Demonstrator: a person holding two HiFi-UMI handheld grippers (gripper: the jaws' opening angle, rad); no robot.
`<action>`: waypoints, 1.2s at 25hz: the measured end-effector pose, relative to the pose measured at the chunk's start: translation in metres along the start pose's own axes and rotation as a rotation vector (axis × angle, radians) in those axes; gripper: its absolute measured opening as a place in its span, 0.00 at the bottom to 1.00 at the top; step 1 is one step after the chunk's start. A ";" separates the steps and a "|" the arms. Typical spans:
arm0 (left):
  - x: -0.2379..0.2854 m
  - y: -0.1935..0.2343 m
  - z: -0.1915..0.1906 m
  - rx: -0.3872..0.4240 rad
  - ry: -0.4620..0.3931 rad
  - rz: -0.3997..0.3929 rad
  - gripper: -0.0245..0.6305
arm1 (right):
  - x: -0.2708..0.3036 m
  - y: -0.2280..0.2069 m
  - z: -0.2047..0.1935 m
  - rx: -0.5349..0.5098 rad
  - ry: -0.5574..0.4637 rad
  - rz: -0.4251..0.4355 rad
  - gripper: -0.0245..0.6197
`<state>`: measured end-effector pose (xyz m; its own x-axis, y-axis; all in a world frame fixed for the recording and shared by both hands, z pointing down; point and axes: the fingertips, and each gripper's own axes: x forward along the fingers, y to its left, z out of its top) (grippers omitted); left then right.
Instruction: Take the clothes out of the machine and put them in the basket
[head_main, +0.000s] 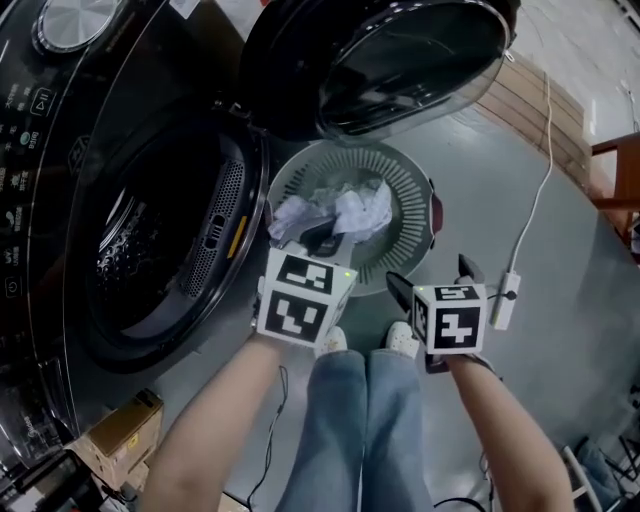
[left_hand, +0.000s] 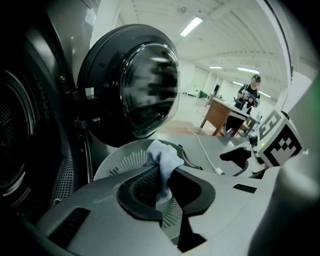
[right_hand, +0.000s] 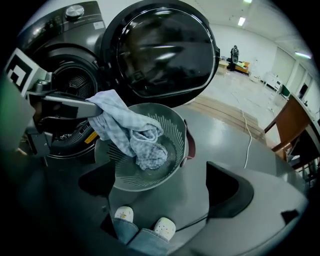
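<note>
- The left gripper (left_hand: 164, 171) has its fingers (left_hand: 135, 192) drawn almost together, pinching a fold of cloth (left_hand: 162, 154) between the dark pads. The right gripper (right_hand: 160, 192) has its fingers spread wide and grips nothing; beyond the gap show only the floor (right_hand: 210, 145), the basket (right_hand: 172, 125) and the person's white shoes (right_hand: 165, 227)
- At far left stands the washing machine (head_main: 150, 250), its round drum opening dark, its glass door (head_main: 380, 50) swung wide open above the basket
- Just right of the drum opening, the left gripper (head_main: 318, 236) hangs over the near left rim of the basket
- The cloth is pale blue-white with a fine check, soft and crumpled. It trails from the left gripper's fingers over the rim and down inside the basket, where fabric lies bunched on the bottom. Whether that heap is the same piece or a second one I cannot tell
- The basket is round and grey-green, with slotted walls and a dark red handle (head_main: 433, 215) on its right side. It stands on the grey floor right in front of the machine
- The right gripper (head_main: 432, 280) hangs to the right of the basket, apart from it, near the shoes
</note>
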<state>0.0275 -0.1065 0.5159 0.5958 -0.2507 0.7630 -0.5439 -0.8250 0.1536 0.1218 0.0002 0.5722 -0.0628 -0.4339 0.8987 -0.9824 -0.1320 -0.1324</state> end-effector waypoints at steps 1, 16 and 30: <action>0.000 -0.004 0.003 -0.004 -0.009 -0.009 0.11 | -0.001 -0.003 -0.001 0.012 -0.001 -0.003 0.91; 0.015 0.036 -0.035 -0.063 0.167 0.145 0.75 | 0.001 -0.003 0.003 0.038 -0.024 -0.009 0.91; -0.033 0.179 -0.077 -0.031 0.215 0.448 0.75 | 0.019 0.031 0.015 0.099 -0.046 0.030 0.91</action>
<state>-0.1354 -0.2067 0.5666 0.1656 -0.4642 0.8701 -0.7376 -0.6439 -0.2031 0.0929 -0.0259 0.5788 -0.0818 -0.4795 0.8737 -0.9579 -0.2044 -0.2019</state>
